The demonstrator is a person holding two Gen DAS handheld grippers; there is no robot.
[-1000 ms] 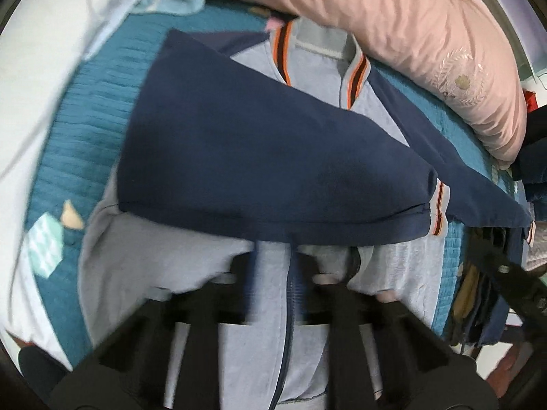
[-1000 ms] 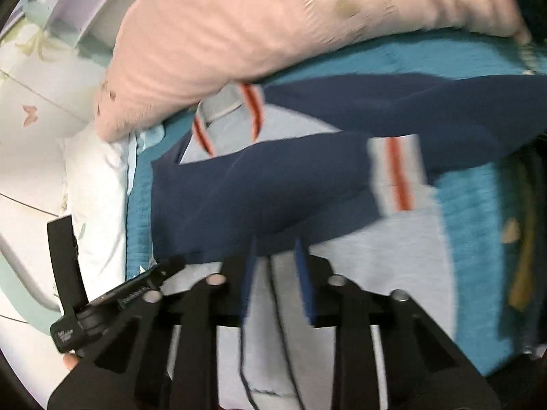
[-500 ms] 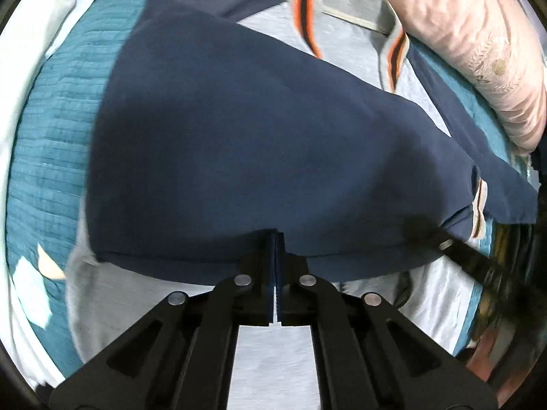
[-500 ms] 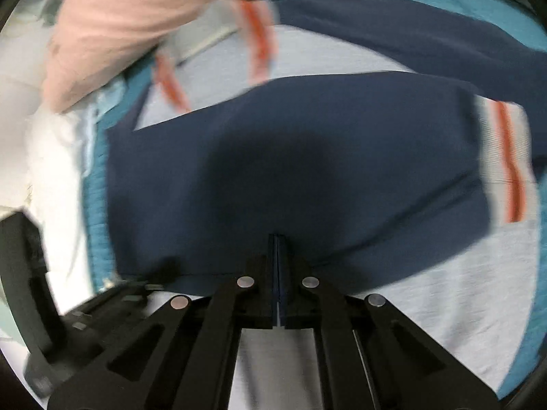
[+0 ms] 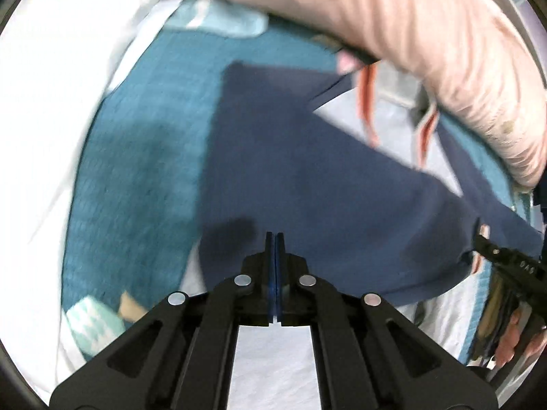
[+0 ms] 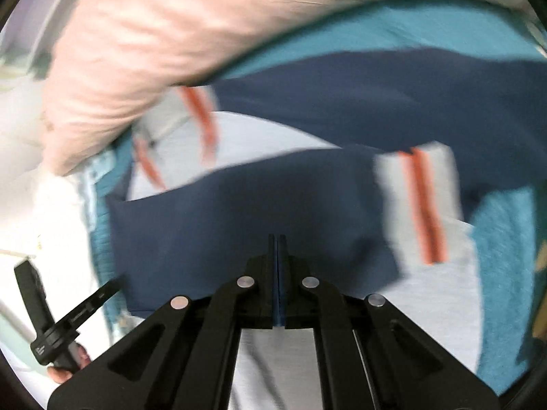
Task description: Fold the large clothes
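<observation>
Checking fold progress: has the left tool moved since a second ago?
Yes. The left tool, then open over the grey body, is now shut and farther up the jacket, toward the pink pillow.

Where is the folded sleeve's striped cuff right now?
In the right wrist view, the striped cuff lies right of centre on the grey jacket body, ahead of the shut right gripper.

no legible text, small print on gripper (image 6: 82,314) too blurred

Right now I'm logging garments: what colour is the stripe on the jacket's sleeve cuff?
Orange, on a pale grey sleeve cuff; clearest in the right wrist view.
</observation>
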